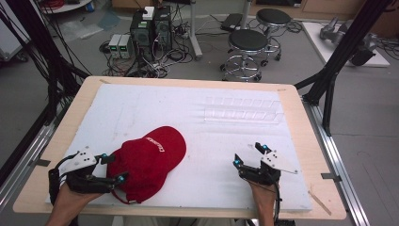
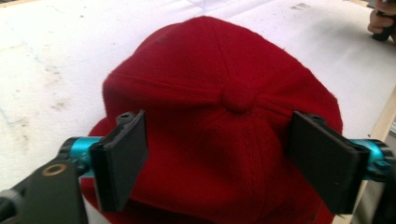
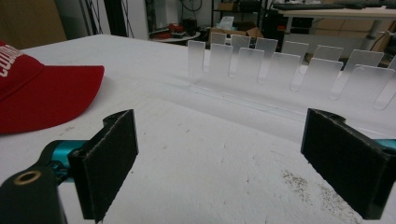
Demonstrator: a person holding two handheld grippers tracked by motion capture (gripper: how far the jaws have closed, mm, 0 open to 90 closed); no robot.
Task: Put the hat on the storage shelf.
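A red baseball cap [image 1: 150, 160] with white lettering lies on the white sheet [image 1: 197, 127] at the front left, its brim pointing toward the middle. My left gripper [image 1: 113, 167] is at the cap's rear, jaws apart. In the left gripper view the crown [image 2: 210, 70] sits between the two black pads [image 2: 123, 158], which flank it without visibly squeezing it. My right gripper [image 1: 250, 155] rests at the front right, open with nothing between its fingers. In the right gripper view [image 3: 219, 163], the cap's brim [image 3: 42, 93] lies at the far left.
A clear plastic rack [image 1: 242, 110] with several upright dividers stands at the back right of the sheet, straight ahead in the right gripper view [image 3: 280, 65]. The wooden table edge [image 1: 61, 136] frames the sheet. Stools and computer boxes stand on the floor beyond.
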